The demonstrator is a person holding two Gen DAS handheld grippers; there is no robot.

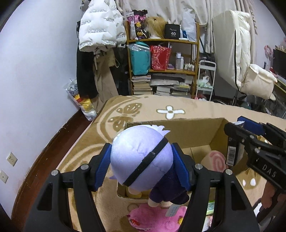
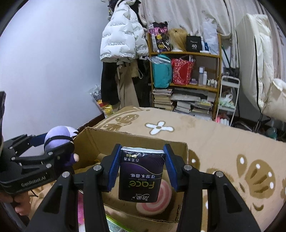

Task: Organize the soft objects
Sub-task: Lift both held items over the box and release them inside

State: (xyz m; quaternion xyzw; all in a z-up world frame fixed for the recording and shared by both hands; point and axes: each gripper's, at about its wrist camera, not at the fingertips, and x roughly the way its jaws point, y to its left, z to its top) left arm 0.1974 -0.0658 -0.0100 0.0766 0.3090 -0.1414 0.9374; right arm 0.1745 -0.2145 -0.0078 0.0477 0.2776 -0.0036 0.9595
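While both our grippers hover over the open box, left gripper clamps the doll above its near-left corner; right gripper grips the tissue pack, long axis pointing forward, nearer centre.

Lilac wall, wood shelf, curtains

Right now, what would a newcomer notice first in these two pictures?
First, the lavender-headed plush doll clamped in the left tool, above the open cardboard box's near corner. Next, the dark tissue pack gripped in the right tool over the same box, where a pink swirl cushion lies inside.
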